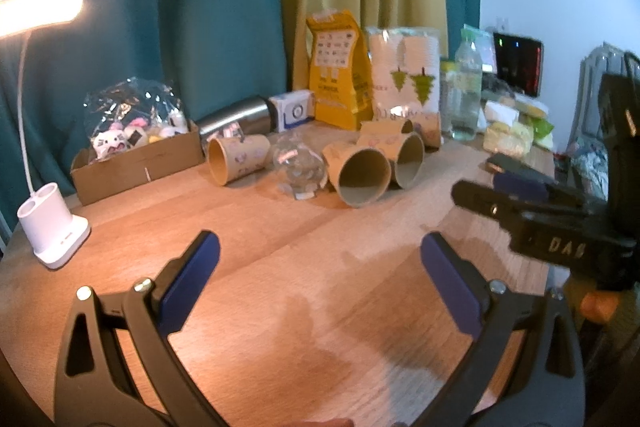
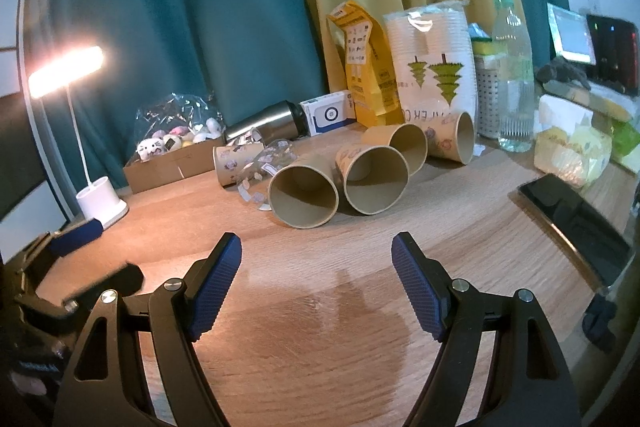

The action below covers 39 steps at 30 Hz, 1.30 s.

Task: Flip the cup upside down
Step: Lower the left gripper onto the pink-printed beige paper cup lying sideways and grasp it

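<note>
Several brown paper cups lie on their sides on the wooden table (image 2: 320, 307), mouths facing me. In the right wrist view the nearest cup (image 2: 303, 191) lies ahead of my right gripper (image 2: 317, 271), with another (image 2: 374, 180) beside it and two more (image 2: 408, 147) (image 2: 454, 139) behind. A clear glass (image 2: 262, 171) and a stickered cup (image 2: 236, 163) lie to the left. In the left wrist view the cups (image 1: 360, 177) (image 1: 406, 157) (image 1: 238, 159) lie far ahead of my left gripper (image 1: 320, 259). Both grippers are open and empty.
A lit desk lamp with a white base (image 1: 52, 227) stands at the left. A cardboard box of toys (image 1: 136, 155), a steel flask (image 1: 240, 119), a yellow bag (image 1: 340, 75), a pack of cups (image 1: 404, 75) and a bottle (image 1: 466, 87) line the back. A phone (image 2: 576, 223) lies at the right.
</note>
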Motion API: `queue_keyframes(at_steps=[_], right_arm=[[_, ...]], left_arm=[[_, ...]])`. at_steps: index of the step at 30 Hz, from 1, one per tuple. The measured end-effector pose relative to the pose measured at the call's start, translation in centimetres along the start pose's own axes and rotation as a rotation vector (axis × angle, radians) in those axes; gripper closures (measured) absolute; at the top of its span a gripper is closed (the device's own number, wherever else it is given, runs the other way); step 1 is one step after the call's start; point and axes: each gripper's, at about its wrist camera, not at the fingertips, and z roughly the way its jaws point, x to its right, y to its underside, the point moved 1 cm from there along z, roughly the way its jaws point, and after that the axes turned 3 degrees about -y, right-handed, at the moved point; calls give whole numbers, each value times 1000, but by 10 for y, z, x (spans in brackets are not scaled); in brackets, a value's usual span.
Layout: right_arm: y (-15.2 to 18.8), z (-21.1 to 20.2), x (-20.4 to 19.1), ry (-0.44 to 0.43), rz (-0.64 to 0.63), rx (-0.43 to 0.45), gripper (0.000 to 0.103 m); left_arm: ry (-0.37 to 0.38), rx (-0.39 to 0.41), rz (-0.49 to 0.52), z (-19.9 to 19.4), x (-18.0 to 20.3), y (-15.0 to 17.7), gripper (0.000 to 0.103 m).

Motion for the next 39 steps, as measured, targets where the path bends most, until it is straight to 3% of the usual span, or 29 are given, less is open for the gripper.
queue_keyframes(at_steps=[6, 20, 25, 27, 31, 39], right_arm=[[-10, 3, 20, 13, 48, -3, 23], [-37, 21, 98, 28, 133, 20, 23], [-34, 26, 122, 12, 159, 28, 23], [-37, 30, 128, 5, 155, 25, 23], [-45, 33, 136, 0, 140, 41, 23], [-43, 30, 153, -20, 182, 63, 23]], left_arm=[[34, -180, -108, 33, -6, -19, 1], [94, -371, -72, 118, 61, -113, 1], [65, -408, -62, 158, 84, -140, 1], [29, -388, -38, 171, 93, -149, 1], [36, -430, -27, 198, 106, -157, 1], [24, -628, -138, 258, 101, -152, 2]])
